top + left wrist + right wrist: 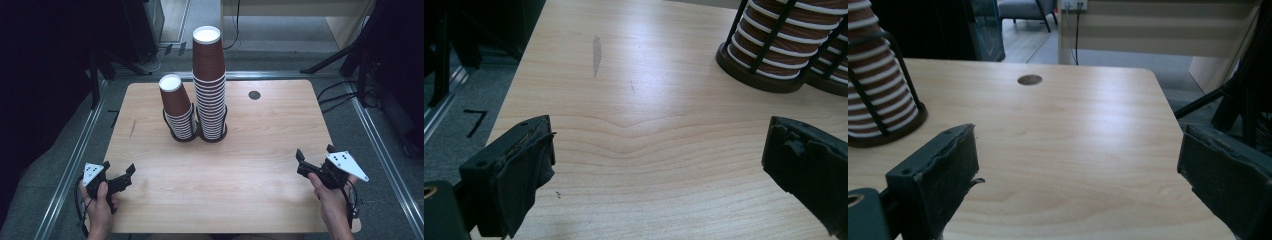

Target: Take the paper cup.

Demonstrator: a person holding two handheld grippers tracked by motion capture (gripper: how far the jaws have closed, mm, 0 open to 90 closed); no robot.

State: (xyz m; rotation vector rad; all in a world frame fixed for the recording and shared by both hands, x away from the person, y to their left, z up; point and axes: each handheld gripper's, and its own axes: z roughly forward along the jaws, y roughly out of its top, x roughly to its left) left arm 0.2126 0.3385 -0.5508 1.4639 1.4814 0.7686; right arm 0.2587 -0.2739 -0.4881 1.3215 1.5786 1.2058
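We hold both tools low at the counter (240, 165) edge: left tool (119, 176) at seven o'clock, right tool (314, 159) at four, jaws wide apart, empty. Two cup stacks, short stack (177, 107) and tall stack (209, 82), wait at twelve, racked upright so they stay steady.

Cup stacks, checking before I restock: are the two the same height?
No, the right stack rises well above the left stack.

Overhead camera faces forward; claw cameras skim the shared table (240, 165), perhaps near.
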